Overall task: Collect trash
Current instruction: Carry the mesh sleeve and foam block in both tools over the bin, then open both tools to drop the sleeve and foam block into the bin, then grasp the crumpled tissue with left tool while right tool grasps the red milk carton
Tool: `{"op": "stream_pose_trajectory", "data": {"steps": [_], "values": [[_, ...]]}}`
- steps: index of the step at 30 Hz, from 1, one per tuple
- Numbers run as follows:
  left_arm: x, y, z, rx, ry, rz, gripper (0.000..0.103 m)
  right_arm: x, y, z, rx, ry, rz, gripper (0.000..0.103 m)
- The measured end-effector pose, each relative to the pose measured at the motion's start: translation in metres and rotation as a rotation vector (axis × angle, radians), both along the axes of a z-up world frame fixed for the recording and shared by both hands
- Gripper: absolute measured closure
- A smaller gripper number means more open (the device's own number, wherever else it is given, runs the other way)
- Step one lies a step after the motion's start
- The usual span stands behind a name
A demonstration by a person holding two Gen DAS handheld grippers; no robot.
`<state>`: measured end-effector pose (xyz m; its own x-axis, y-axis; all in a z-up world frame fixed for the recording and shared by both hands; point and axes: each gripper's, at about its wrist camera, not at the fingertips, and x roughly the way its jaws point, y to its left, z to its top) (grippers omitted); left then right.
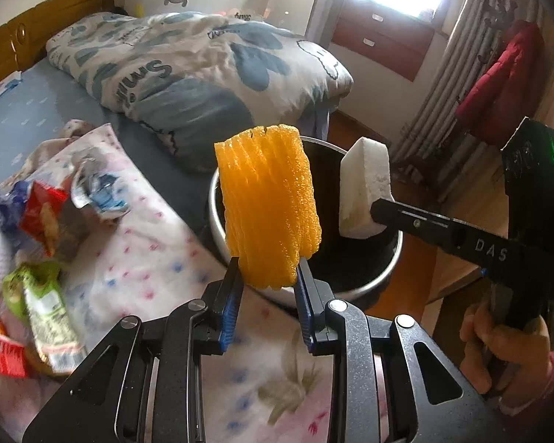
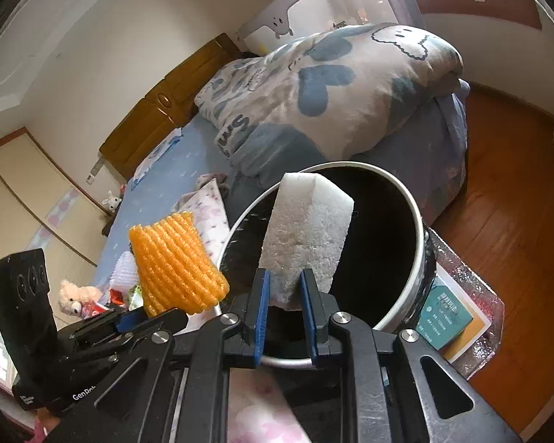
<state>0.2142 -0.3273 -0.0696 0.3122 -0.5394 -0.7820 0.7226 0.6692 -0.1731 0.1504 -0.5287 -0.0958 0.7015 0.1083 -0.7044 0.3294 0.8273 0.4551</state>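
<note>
My left gripper (image 1: 267, 271) is shut on an orange foam net sleeve (image 1: 267, 206) and holds it upright over the near rim of a round bin (image 1: 218, 221) with a black inside. My right gripper (image 2: 284, 277) is shut on a white foam block (image 2: 308, 229) and holds it over the bin's opening (image 2: 419, 221). The right gripper with the white block (image 1: 365, 188) also shows in the left wrist view. The orange sleeve (image 2: 177, 265) also shows in the right wrist view, left of the bin.
Snack wrappers (image 1: 40, 221) lie on a floral blanket (image 1: 147, 243) at the left. A folded heart-print duvet (image 1: 203, 74) sits on the blue bed behind the bin. A teal booklet (image 2: 445, 317) lies beside the bin, with wooden floor (image 2: 509, 199) to the right.
</note>
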Motion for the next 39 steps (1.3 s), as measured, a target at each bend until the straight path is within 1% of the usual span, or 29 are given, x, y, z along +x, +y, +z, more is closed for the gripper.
{"op": "stream_pose_trajectory", "data": {"steps": [5, 7, 9, 11, 12, 13, 14, 15, 16, 19, 21, 25, 27, 28, 29, 30, 31, 33, 34, 36, 37, 39], "values": [[0.006, -0.017, -0.008, 0.027, 0.009, -0.014, 0.075, 0.008, -0.008, -0.007, 0.002, 0.028, -0.001, 0.085], [0.009, -0.02, -0.011, 0.033, 0.016, -0.015, 0.07, 0.01, -0.011, -0.009, 0.009, 0.035, 0.002, 0.081], [0.011, -0.021, -0.014, 0.039, 0.018, -0.011, 0.061, 0.01, -0.012, -0.011, 0.012, 0.042, 0.003, 0.078], [0.013, -0.021, -0.017, 0.041, 0.02, -0.005, 0.057, 0.009, -0.016, -0.012, 0.021, 0.043, -0.006, 0.076], [0.013, -0.02, -0.018, 0.044, 0.022, -0.001, 0.051, 0.009, -0.019, -0.013, 0.03, 0.044, -0.014, 0.071], [0.013, -0.018, -0.019, 0.042, 0.028, 0.005, 0.048, 0.007, -0.021, -0.014, 0.036, 0.043, -0.022, 0.066], [0.013, -0.015, -0.02, 0.039, 0.033, 0.014, 0.044, 0.006, -0.021, -0.014, 0.037, 0.042, -0.025, 0.057], [0.013, -0.012, -0.021, 0.035, 0.038, 0.021, 0.042, 0.004, -0.021, -0.013, 0.04, 0.035, -0.031, 0.052], [0.013, -0.008, -0.022, 0.03, 0.045, 0.028, 0.042, 0.002, -0.02, -0.013, 0.042, 0.03, -0.035, 0.052], [0.009, 0.009, -0.023, 0.005, 0.066, 0.055, 0.04, -0.004, -0.014, -0.008, 0.036, 0.014, -0.045, 0.049], [0.003, 0.023, -0.022, -0.009, 0.061, 0.082, 0.04, -0.008, -0.008, -0.003, 0.024, -0.003, -0.05, 0.039], [-0.011, 0.061, -0.014, -0.053, 0.025, 0.168, 0.038, -0.017, 0.018, 0.009, -0.018, -0.044, -0.038, 0.031], [-0.017, 0.077, -0.011, -0.075, 0.011, 0.203, 0.036, -0.019, 0.026, 0.012, -0.028, -0.052, -0.03, 0.021], [-0.02, 0.087, -0.009, -0.094, 0.008, 0.22, 0.035, -0.021, 0.035, 0.016, -0.032, -0.06, -0.026, 0.019], [-0.024, 0.1, -0.008, -0.129, 0.006, 0.247, 0.033, -0.022, 0.039, 0.016, -0.033, -0.063, -0.024, 0.016], [-0.027, 0.107, -0.007, -0.141, 0.003, 0.269, 0.026, -0.024, 0.049, 0.019, -0.038, -0.075, -0.021, 0.015], [-0.029, 0.115, -0.007, -0.148, -0.003, 0.298, 0.024, -0.024, 0.052, 0.02, -0.042, -0.08, -0.018, 0.015], [-0.032, 0.129, -0.008, -0.131, -0.012, 0.326, 0.023, -0.026, 0.064, 0.022, -0.059, -0.09, -0.004, 0.013], [-0.034, 0.134, -0.009, -0.093, -0.025, 0.331, 0.023, -0.026, 0.076, 0.022, -0.08, -0.096, 0.016, 0.013], [-0.039, 0.143, -0.011, -0.034, -0.071, 0.346, 0.023, -0.026, 0.086, 0.022, -0.097, -0.099, 0.032, 0.013], [-0.041, 0.149, -0.012, -0.019, -0.085, 0.356, 0.022, -0.025, 0.095, 0.021, -0.109, -0.099, 0.047, 0.013], [-0.042, 0.166, -0.015, -0.04, -0.071, 0.379, 0.021, -0.023, 0.111, 0.016, -0.114, -0.102, 0.087, 0.013]]}}
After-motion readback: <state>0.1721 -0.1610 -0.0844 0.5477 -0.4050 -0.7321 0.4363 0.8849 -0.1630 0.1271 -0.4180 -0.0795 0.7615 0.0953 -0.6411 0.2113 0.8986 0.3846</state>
